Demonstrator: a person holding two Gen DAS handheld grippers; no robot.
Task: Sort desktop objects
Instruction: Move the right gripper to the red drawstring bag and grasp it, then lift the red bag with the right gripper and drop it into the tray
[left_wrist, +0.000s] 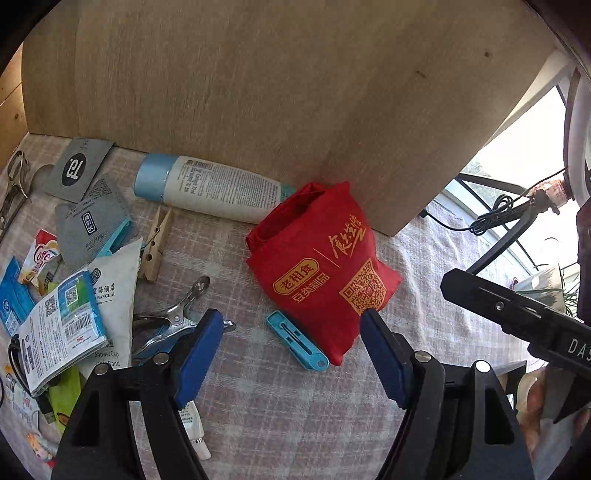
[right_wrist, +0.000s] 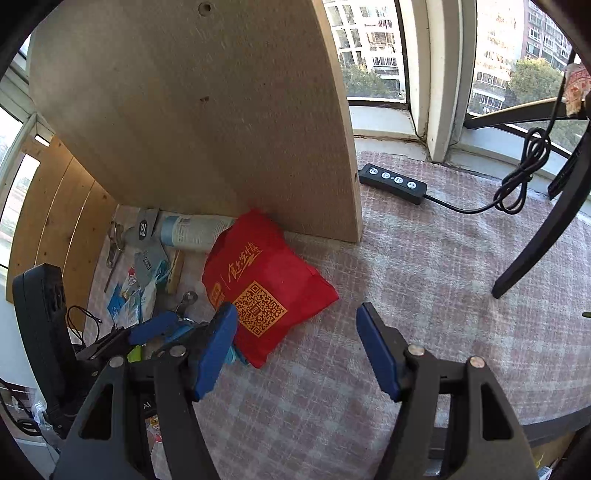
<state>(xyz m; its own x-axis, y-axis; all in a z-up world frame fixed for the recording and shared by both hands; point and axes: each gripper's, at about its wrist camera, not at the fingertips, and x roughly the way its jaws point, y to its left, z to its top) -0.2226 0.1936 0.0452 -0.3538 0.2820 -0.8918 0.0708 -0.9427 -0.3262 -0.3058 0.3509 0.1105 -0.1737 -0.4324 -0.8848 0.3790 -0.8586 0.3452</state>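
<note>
Your left wrist camera looks steeply down, close over the counter (left_wrist: 280, 406), with the red bag (left_wrist: 321, 266) toward one o'clock. Your right wrist camera tilts down likewise, the same bag (right_wrist: 266, 284) at eleven o'clock. Both views share the upright wooden board (left_wrist: 258, 92).

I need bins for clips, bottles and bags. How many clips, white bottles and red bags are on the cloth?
Metal clips: 2
Wooden clothespin: 1
White bottle with blue cap: 1
Red bag: 1
Total: 5
</note>
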